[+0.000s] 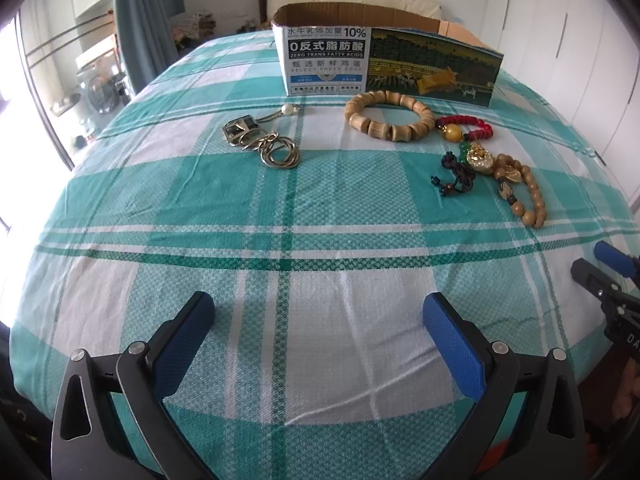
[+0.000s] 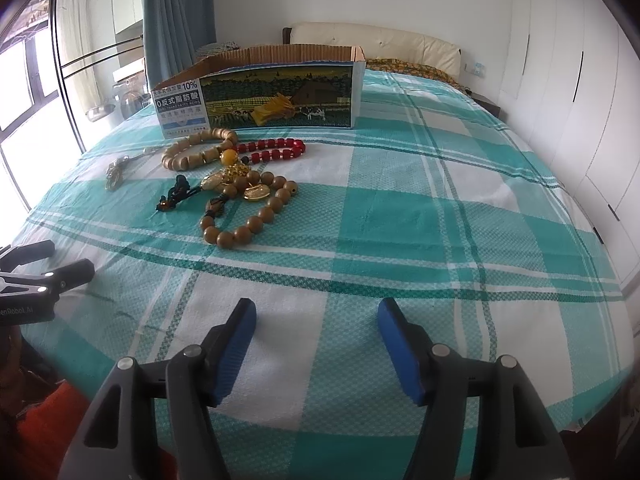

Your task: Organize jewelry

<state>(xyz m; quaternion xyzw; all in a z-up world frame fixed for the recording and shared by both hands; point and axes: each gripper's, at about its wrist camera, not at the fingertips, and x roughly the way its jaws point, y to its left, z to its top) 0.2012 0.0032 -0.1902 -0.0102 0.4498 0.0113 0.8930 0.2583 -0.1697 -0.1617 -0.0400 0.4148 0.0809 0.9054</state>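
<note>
Jewelry lies on a teal plaid bedspread (image 1: 320,208) in front of an open cardboard box (image 1: 384,60), which also shows in the right wrist view (image 2: 276,94). A metal keychain (image 1: 260,140) lies left. A wooden barrel-bead bracelet (image 1: 390,116) sits by the box, a red bead bracelet (image 1: 468,128) to its right. A round brown-bead bracelet with gold charms (image 2: 248,204) and a black cord (image 2: 176,194) lie nearer. My left gripper (image 1: 318,316) is open and empty, well short of the jewelry. My right gripper (image 2: 316,320) is open and empty too.
A cream headboard (image 2: 376,46) stands behind the box. White wardrobe doors (image 2: 580,100) line the right side. A window and blue curtain (image 2: 176,20) are at the left. Each gripper shows at the edge of the other's view.
</note>
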